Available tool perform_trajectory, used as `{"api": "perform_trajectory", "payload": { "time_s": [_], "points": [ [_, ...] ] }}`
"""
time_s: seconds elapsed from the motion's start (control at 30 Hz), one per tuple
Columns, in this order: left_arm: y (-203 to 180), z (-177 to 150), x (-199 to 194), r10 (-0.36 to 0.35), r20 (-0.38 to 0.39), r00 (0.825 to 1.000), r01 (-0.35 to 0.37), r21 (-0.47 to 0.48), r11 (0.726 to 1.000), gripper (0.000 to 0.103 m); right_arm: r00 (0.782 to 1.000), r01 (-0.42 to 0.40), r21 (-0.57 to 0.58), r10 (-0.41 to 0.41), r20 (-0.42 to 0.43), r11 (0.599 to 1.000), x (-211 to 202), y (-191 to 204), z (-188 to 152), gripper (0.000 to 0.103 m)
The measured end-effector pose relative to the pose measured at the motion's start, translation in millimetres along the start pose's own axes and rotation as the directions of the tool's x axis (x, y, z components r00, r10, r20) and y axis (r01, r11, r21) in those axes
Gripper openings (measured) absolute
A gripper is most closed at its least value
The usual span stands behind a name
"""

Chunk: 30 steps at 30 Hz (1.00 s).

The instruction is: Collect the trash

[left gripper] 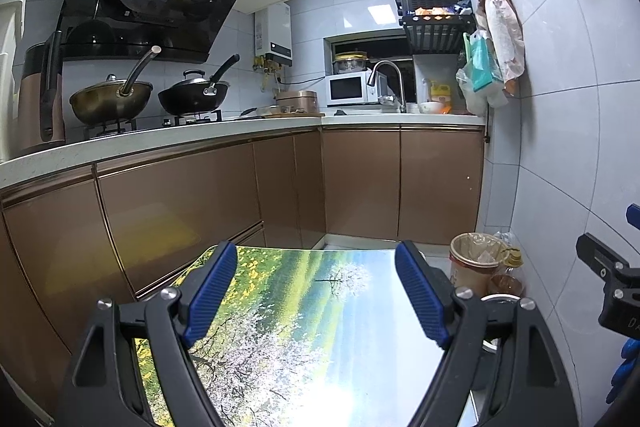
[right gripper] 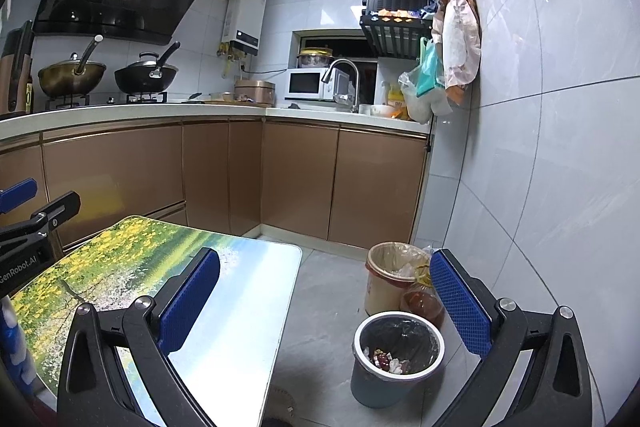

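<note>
My left gripper (left gripper: 316, 293) is open above a table (left gripper: 304, 339) printed with a landscape of blossom and yellow flowers; nothing is between its blue pads. My right gripper (right gripper: 326, 301) is also open and holds nothing, hanging past the table's right edge (right gripper: 280, 311) over the floor. Below it stands a grey-blue trash bin (right gripper: 372, 391) with a black liner and a metal rim. Crumpled wrappers and scraps (right gripper: 386, 359) lie at its bottom. I see no loose trash on the visible part of the tabletop.
A tan bin (right gripper: 380, 295) with a clear liner and a brown oil bottle (right gripper: 422, 301) stand by the tiled right wall. Brown cabinets (right gripper: 296, 179) and a white counter with woks, a microwave and a sink run along the back. Bags (right gripper: 460, 39) hang on the wall.
</note>
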<state>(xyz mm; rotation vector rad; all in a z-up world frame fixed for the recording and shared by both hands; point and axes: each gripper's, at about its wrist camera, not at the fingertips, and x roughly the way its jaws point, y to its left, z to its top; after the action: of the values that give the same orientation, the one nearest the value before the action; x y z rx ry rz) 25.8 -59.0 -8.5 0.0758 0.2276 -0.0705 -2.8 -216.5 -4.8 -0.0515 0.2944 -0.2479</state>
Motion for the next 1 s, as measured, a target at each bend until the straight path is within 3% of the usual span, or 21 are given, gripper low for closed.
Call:
{"api": "perform_trajectory", "payload": {
  "time_s": [1.0],
  "points": [
    [2, -5, 6, -0.001, -0.004, 1.0, 0.001, -0.002, 1.0, 0.08, 1.0, 0.007, -0.002, -0.007, -0.022, 1.0, 14, 0, -5, 0.103]
  ]
}}
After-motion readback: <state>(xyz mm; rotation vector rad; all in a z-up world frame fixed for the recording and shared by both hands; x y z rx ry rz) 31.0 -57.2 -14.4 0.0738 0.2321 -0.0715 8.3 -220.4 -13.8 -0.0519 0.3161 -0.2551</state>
